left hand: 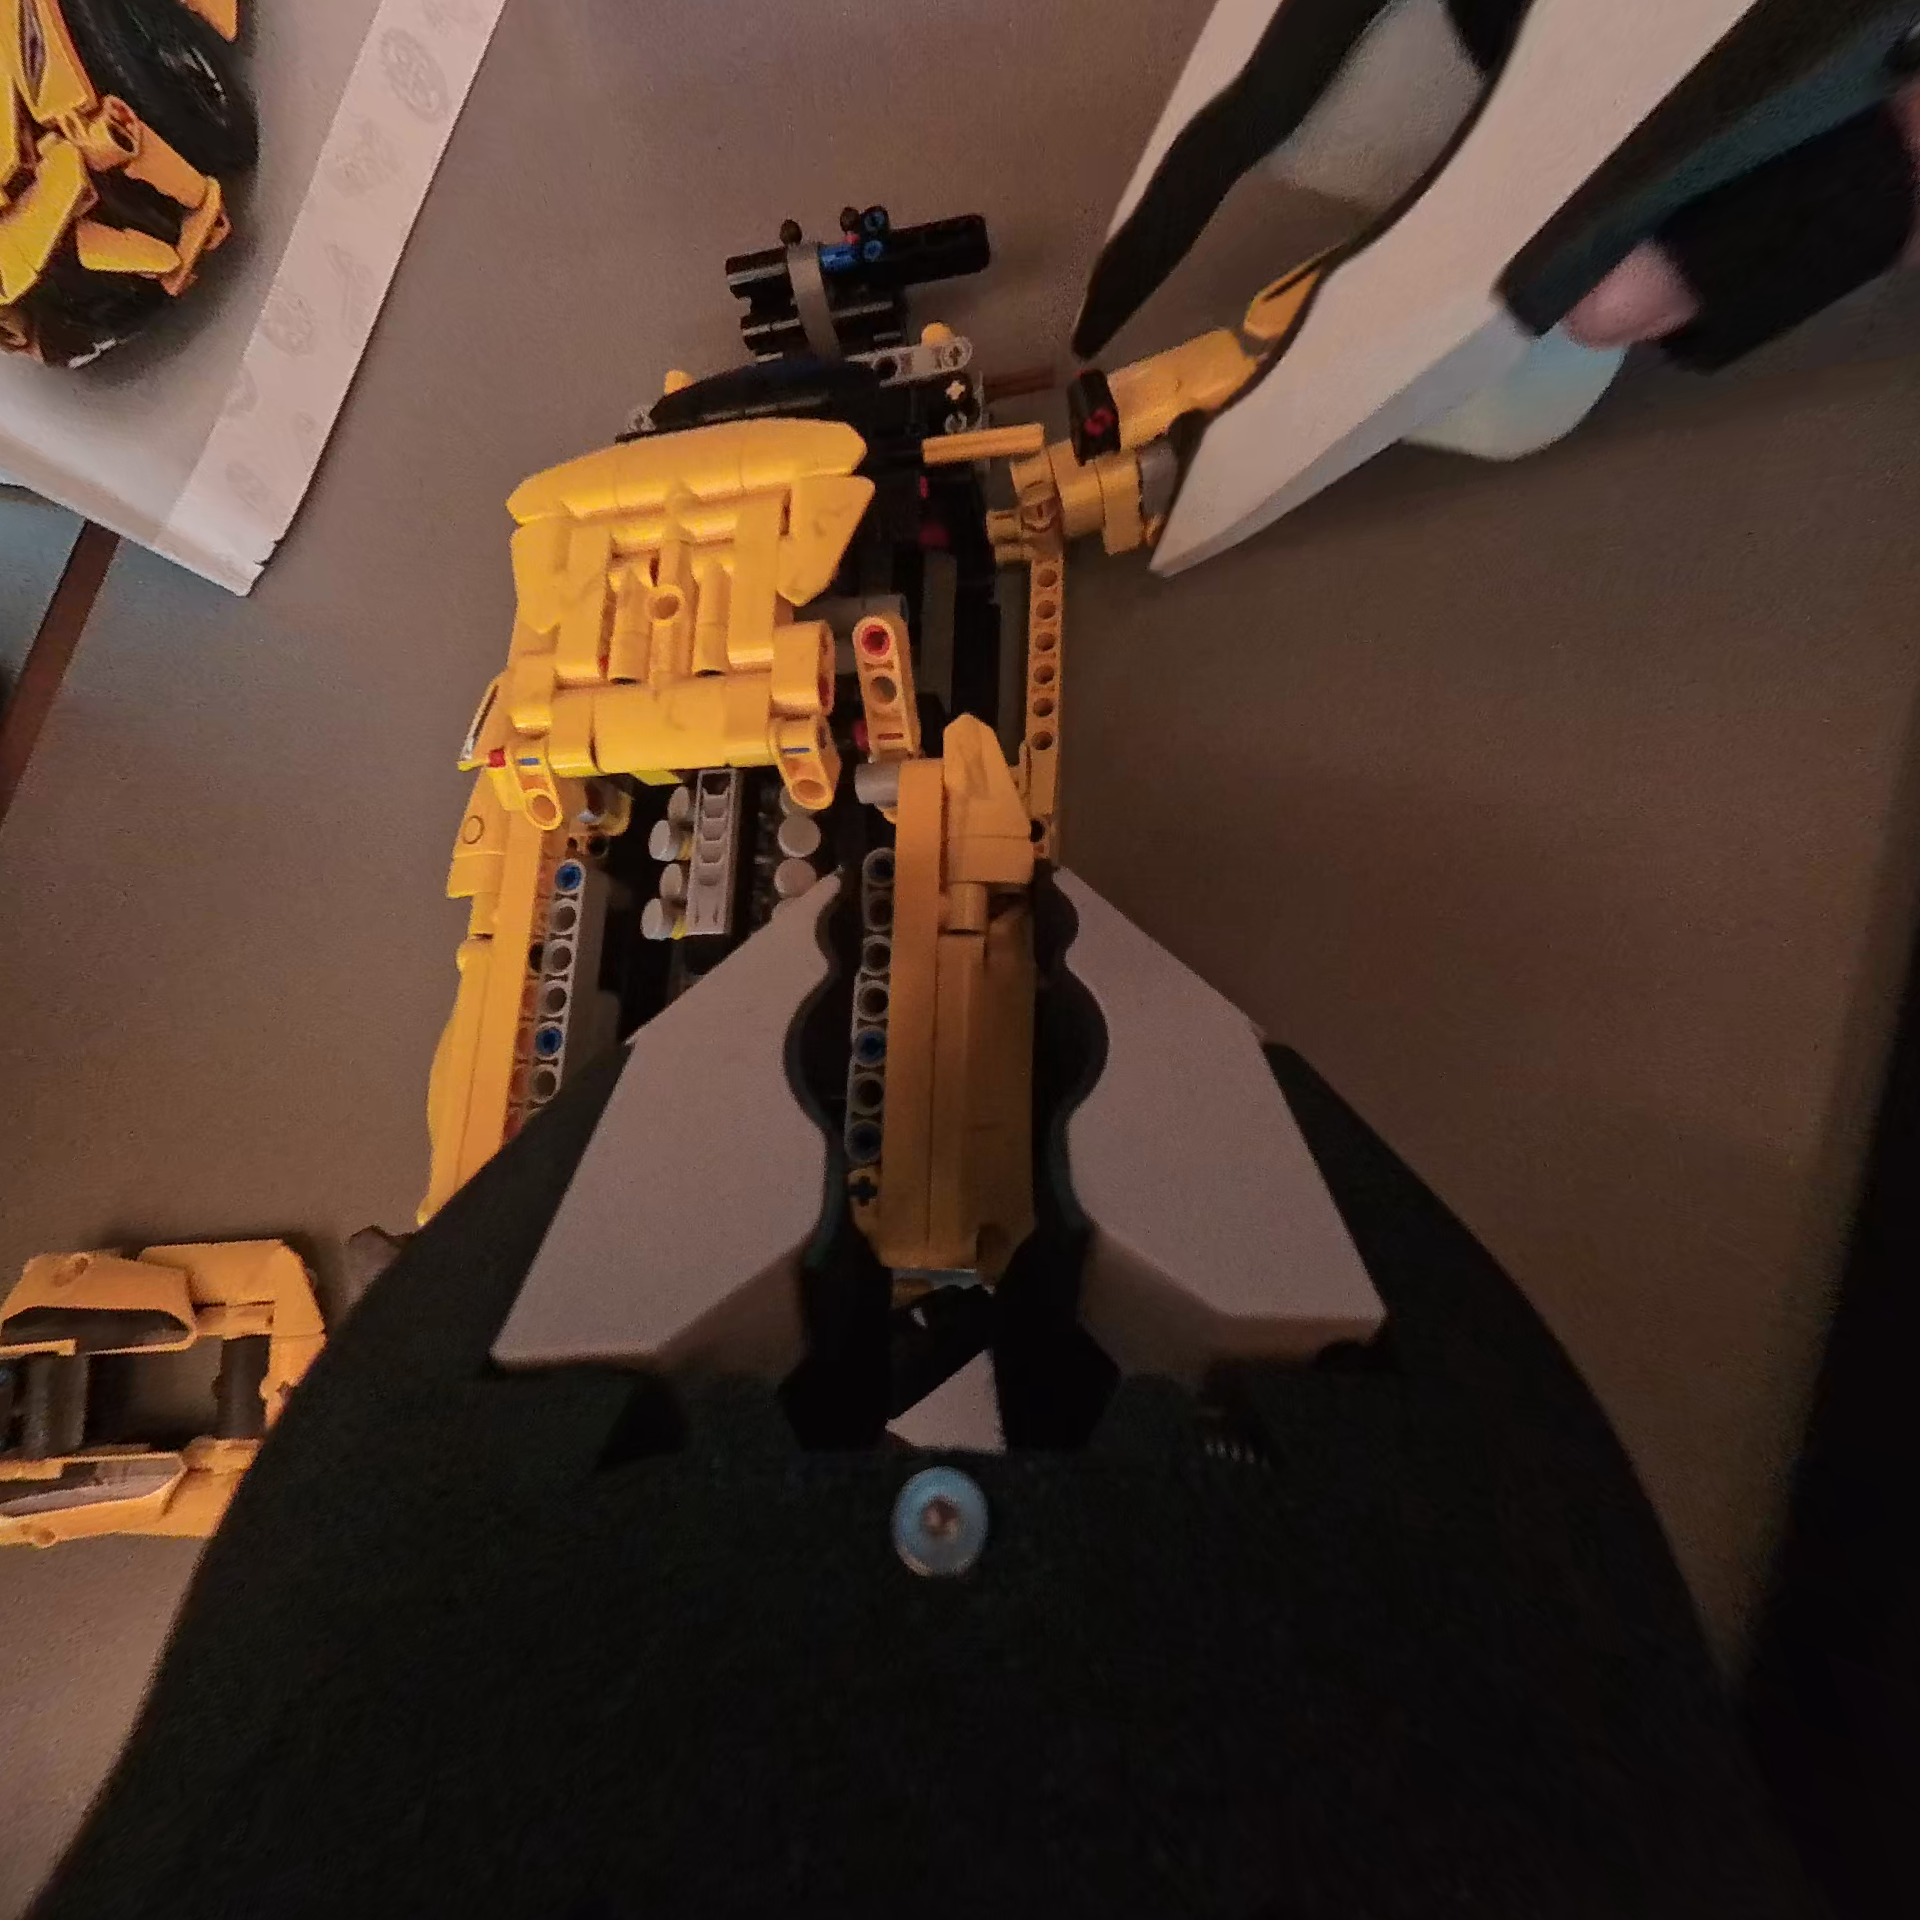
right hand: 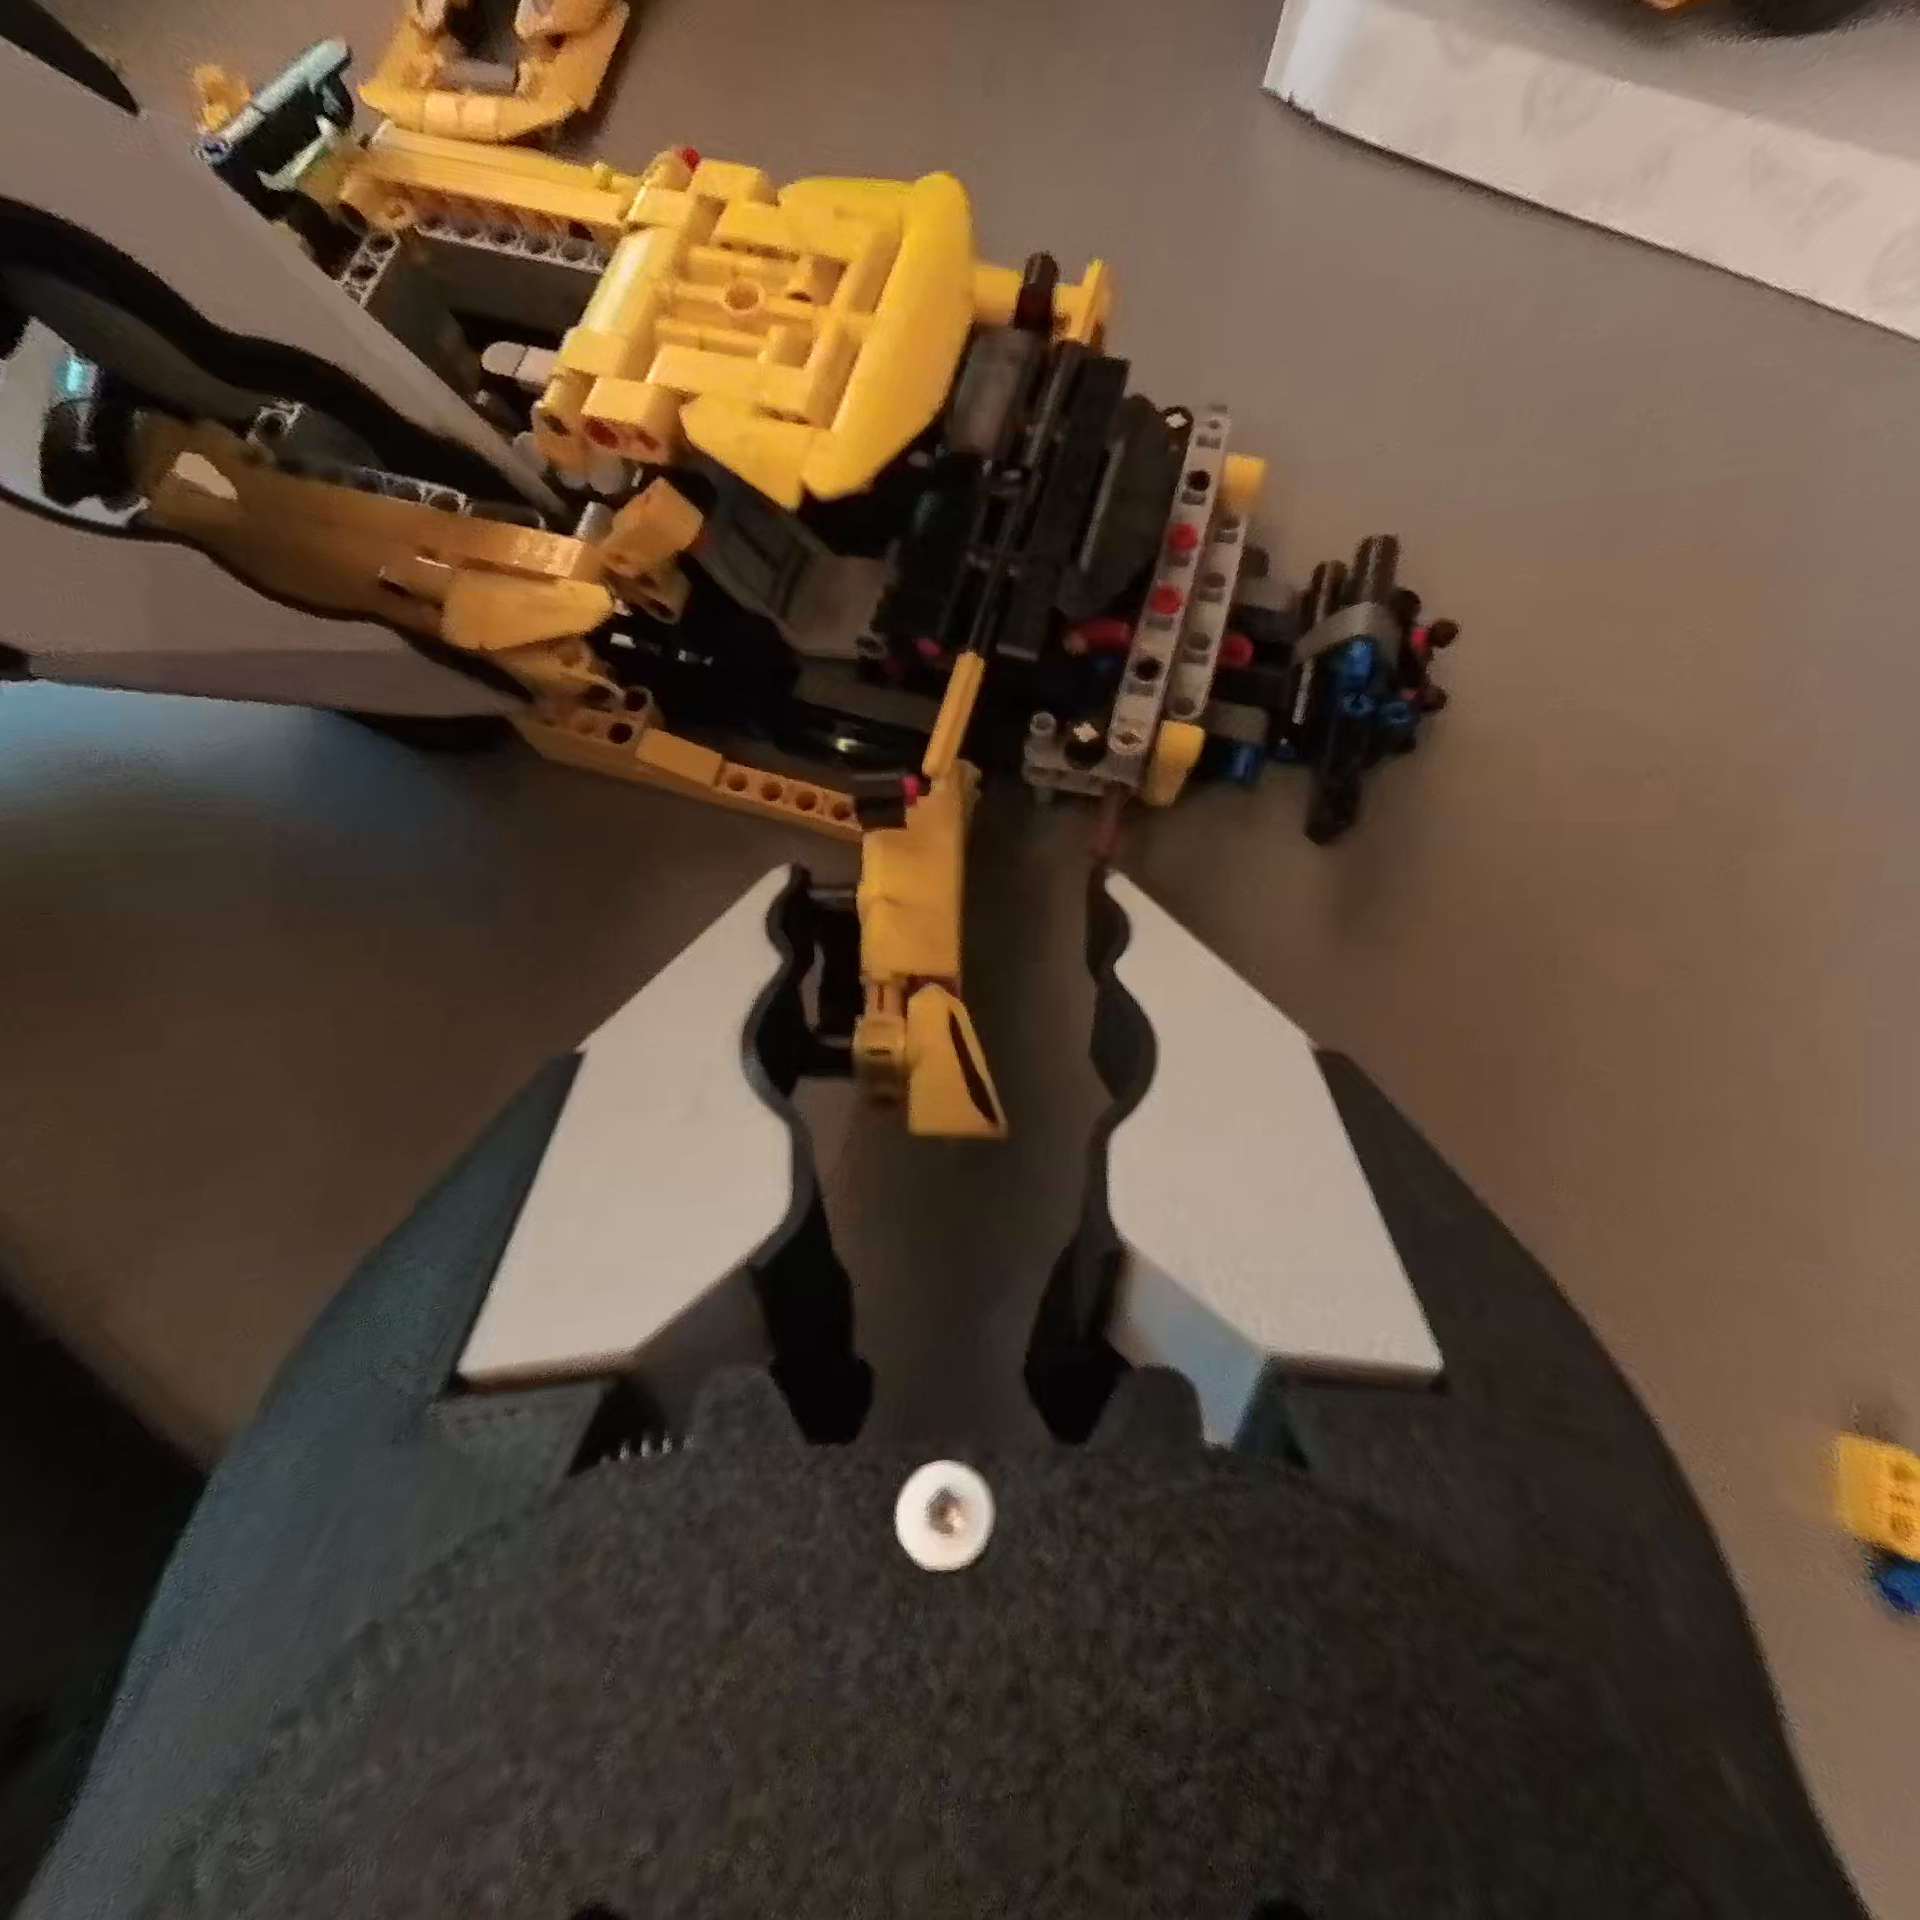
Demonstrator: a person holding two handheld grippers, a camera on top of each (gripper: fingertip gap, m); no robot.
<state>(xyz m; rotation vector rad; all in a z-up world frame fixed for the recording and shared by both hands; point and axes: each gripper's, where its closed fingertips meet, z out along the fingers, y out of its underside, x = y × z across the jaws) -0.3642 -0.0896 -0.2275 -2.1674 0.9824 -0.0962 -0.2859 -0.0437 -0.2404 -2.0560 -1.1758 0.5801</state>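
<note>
A yellow and black brick-built vehicle model (left hand: 675,582) lies on the grey table. My left gripper (left hand: 951,914) is shut on the model's long yellow side panel (left hand: 966,1039), with a finger on each side of it. In the right wrist view this gripper comes in from the left, clamped on the model (right hand: 790,343). My right gripper (right hand: 948,904) is open. A small yellow arm piece (right hand: 920,997) sticking out of the model's side lies between its fingers, close to the left finger. In the left wrist view the right gripper (left hand: 1143,436) straddles that same piece (left hand: 1153,400).
A separate yellow sub-assembly (left hand: 135,1382) lies at the lower left; it also shows in the right wrist view (right hand: 488,62). A printed booklet (left hand: 312,312) lies at the far left of the table. A small loose yellow and blue piece (right hand: 1881,1507) sits at the right. A gloved hand (left hand: 1714,260) holds the right gripper. From my left tips it is roughly 25 cm to the separate yellow sub-assembly (left hand: 135,1382); from my right, 30 cm.
</note>
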